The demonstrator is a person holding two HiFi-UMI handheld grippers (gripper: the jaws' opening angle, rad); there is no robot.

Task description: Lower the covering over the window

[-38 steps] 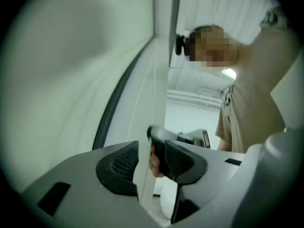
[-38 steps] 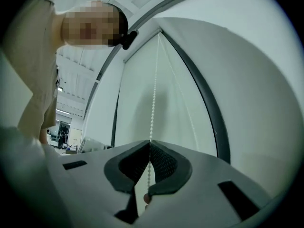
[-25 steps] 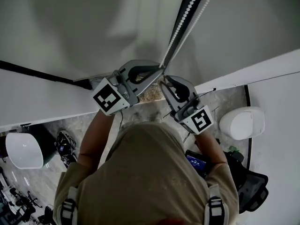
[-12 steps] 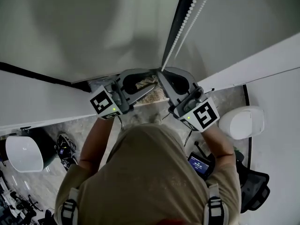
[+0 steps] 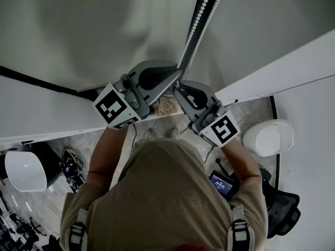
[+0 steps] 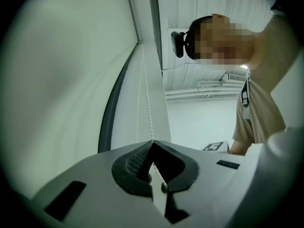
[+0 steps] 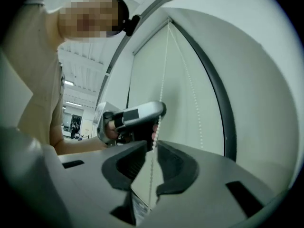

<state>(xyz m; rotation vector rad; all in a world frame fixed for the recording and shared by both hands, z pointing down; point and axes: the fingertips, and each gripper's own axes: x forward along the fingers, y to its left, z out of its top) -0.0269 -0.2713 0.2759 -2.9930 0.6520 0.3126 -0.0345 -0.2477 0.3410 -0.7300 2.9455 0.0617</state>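
Got the left gripper (image 6: 152, 142) higher up and the right gripper (image 7: 152, 142) just under it, jaws of both pinched shut on the bead chain (image 5: 201, 14) near the right edge of the blind (image 5: 89, 30). Looks like hand-over-hand hauling. Pull straight down along the chain, never out from the window, to avoid skipped beads. Never open both at once: release one, reach up, re-clamp, pull. Not sure about this strand being the lowering one, so start with a short tug and watch the fabric.
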